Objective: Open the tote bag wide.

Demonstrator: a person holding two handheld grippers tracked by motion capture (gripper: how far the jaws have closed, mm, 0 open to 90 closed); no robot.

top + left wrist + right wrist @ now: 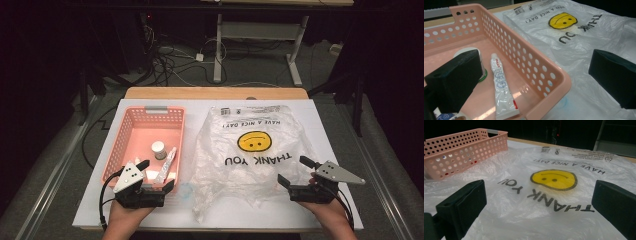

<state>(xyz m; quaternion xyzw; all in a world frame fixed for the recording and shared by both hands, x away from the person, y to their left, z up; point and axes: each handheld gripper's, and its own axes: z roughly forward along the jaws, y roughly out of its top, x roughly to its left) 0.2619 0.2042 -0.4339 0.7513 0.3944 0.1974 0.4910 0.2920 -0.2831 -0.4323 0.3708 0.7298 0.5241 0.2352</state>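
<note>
A pink perforated basket (131, 131) stands on the left of the white table top. It holds a small white-lidded jar (158, 149) and a white toothpaste tube (166, 165). My left gripper (156, 175) hovers open over the basket's near right corner, empty. In the left gripper view the tube (502, 92) lies along the basket wall (524, 57), and the jar (482, 66) is partly hidden behind one jaw. A clear plastic bag (255, 150) with a yellow smiley lies flat to the right. My right gripper (295, 171) is open over the bag's near right part (554, 180), holding nothing.
A white board (330, 130) covers a wooden table (215, 92). A small blue-and-white item (449, 116) lies at the basket's near end. Beyond the table are cables on the floor (170, 60) and a desk frame (260, 40). The basket (461, 147) shows left in the right gripper view.
</note>
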